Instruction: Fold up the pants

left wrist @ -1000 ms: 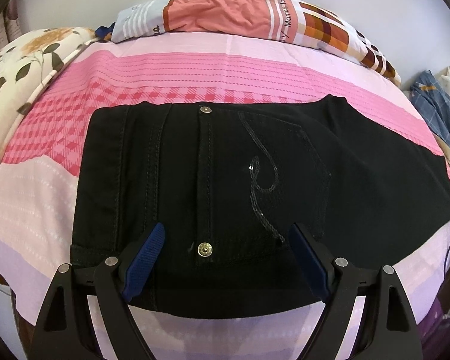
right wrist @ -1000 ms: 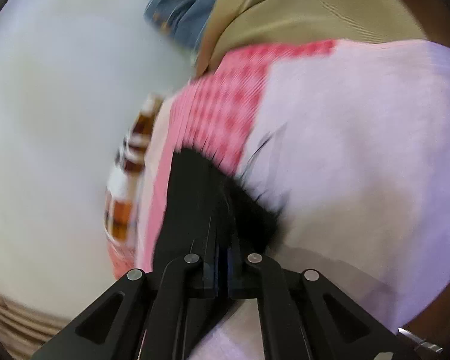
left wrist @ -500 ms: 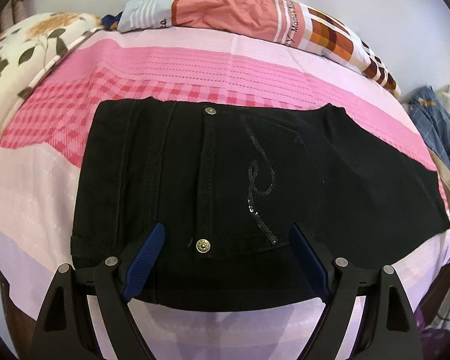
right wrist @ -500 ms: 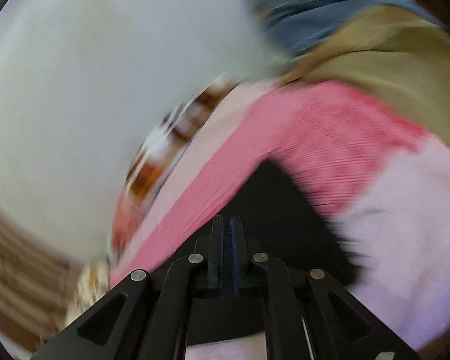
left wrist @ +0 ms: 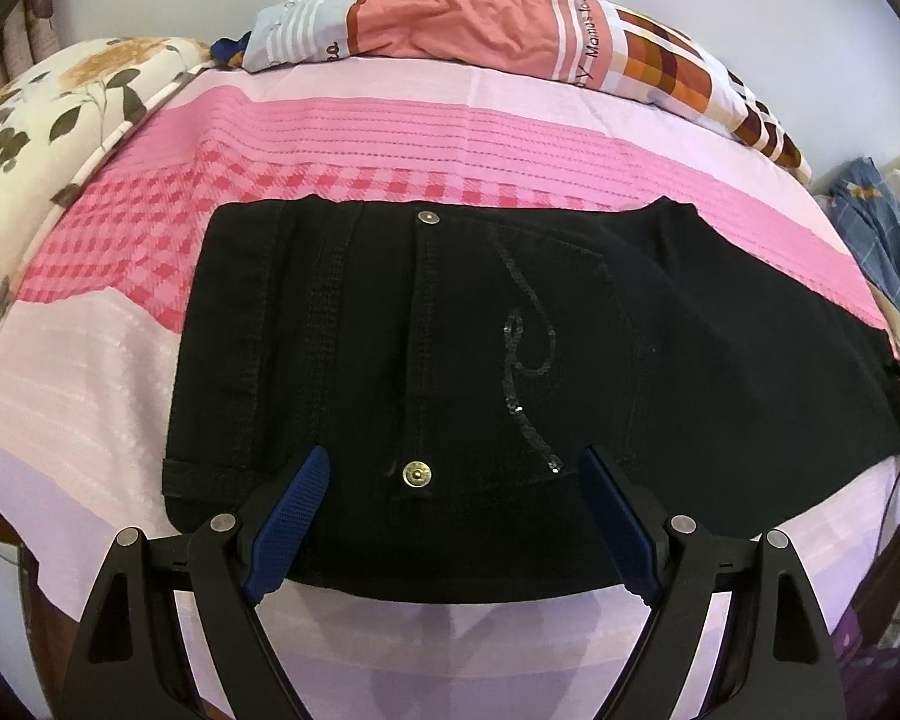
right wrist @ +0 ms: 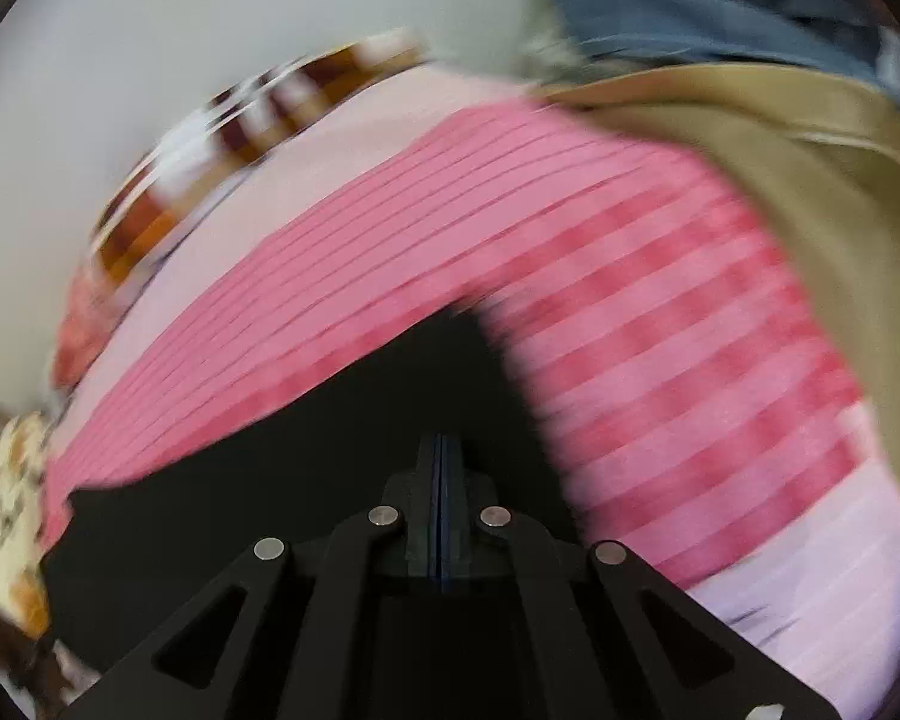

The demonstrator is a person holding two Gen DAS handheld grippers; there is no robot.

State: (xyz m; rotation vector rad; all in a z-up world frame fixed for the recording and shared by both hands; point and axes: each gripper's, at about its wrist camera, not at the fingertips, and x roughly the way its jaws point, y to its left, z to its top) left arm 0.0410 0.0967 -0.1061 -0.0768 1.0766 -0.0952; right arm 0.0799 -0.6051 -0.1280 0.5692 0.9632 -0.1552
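Black pants [left wrist: 510,348] lie flat on the pink bed sheet [left wrist: 390,144], waistband to the left, legs running off to the right. A sequin pattern marks the back pocket. My left gripper [left wrist: 450,516] is open and empty, hovering over the near edge of the pants by a brass button [left wrist: 417,473]. In the blurred right wrist view, my right gripper [right wrist: 441,450] is shut on the black pant leg [right wrist: 306,468] and holds it above the sheet [right wrist: 660,330].
A patterned orange pillow [left wrist: 510,42] lies at the far edge of the bed. A floral pillow [left wrist: 48,132] is at the left. Blue checked clothes [left wrist: 876,240] lie at the right. A tan cloth [right wrist: 810,180] borders the sheet in the right wrist view.
My right gripper has swung across with the pant leg, its view turning and blurring. The leg end has shifted on the bed. My left gripper has barely moved.
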